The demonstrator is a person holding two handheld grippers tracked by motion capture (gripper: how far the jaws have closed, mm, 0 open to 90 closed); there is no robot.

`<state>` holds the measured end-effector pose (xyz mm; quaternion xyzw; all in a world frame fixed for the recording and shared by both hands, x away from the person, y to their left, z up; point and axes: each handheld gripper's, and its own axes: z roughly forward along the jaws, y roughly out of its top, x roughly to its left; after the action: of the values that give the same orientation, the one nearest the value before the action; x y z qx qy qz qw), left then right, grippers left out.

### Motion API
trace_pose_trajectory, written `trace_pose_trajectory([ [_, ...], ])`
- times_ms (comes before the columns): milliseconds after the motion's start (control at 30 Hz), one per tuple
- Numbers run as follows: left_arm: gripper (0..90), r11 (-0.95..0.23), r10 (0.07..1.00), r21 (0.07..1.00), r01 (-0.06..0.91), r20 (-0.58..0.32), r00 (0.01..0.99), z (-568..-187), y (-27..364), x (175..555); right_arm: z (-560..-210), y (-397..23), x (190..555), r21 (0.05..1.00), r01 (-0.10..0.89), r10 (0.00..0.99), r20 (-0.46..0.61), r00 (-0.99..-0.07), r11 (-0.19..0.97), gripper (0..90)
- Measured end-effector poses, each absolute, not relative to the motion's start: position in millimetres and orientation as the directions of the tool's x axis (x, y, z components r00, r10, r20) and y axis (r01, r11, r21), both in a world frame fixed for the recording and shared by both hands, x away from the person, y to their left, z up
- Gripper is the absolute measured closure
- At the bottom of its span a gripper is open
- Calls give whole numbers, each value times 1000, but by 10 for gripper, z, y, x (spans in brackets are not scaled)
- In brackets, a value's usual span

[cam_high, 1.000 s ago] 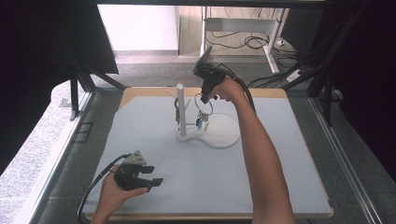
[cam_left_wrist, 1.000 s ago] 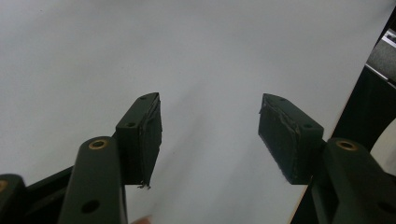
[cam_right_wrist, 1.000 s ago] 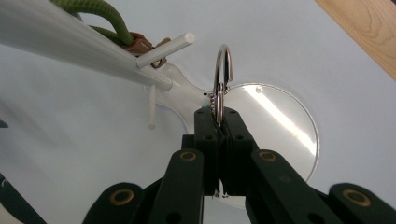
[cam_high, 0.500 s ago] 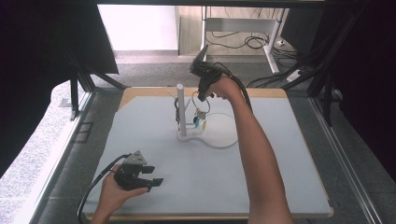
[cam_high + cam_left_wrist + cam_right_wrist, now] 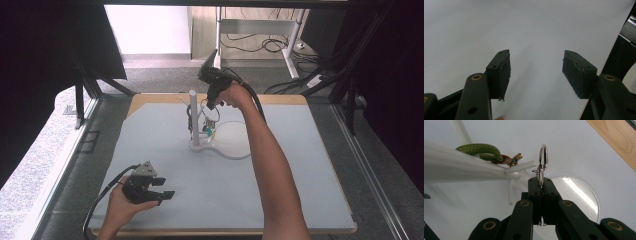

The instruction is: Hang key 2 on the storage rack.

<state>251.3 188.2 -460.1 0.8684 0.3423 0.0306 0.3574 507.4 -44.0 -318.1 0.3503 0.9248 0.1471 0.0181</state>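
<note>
Between the closed fingers of the right gripper (image 5: 541, 185), a silver ring clasp (image 5: 543, 157) stands pinched just beside a peg (image 5: 522, 167) of the white stand (image 5: 194, 120); hanging step under way, I judge. Next: loop over peg tip, then release. Left gripper (image 5: 536, 72) open, empty, over the table (image 5: 499, 25).

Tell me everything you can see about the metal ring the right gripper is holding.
The metal ring is a shiny, silver-coloured loop, seen edge-on, with a small clasp or link part at its lower end. The right gripper is shut on that lower end, so the ring stands upright above the jaws. It sits right at the tip of a white peg on the white stand; whether it touches the peg I cannot tell. A green cord hangs over the stand nearby, apart from the ring.
</note>
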Motion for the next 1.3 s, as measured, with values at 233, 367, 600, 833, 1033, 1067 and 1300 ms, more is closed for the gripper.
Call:
trace_pose_trajectory([
  [233,401,-511,618,637,577,-195,762,-4602,1863,2513,-3250,-384,4984,285,626,634,75,-769,726,870],
  [367,401,-515,614,637,574,-192,765,-4595,1857,2513,-3289,-380,4939,283,623,629,80,-773,730,870],
  [600,401,-520,614,634,572,-188,766,-4592,1842,2508,-3325,-379,4866,290,622,628,84,-774,727,869],
  [833,401,-520,615,638,568,-182,768,-4580,1836,2501,-3381,-403,4834,300,621,625,95,-775,724,868],
  [1033,401,-522,613,637,567,-183,769,-4587,1829,2504,-3461,-382,4807,303,627,624,120,-772,718,866],
  [1067,401,-523,612,637,565,-181,770,-4586,1831,2506,-3473,-384,4809,313,623,619,127,-775,717,866],
  [1300,401,-526,612,634,567,-180,770,-4585,1830,2509,-3508,-422,4794,313,632,622,144,-770,709,793],
])
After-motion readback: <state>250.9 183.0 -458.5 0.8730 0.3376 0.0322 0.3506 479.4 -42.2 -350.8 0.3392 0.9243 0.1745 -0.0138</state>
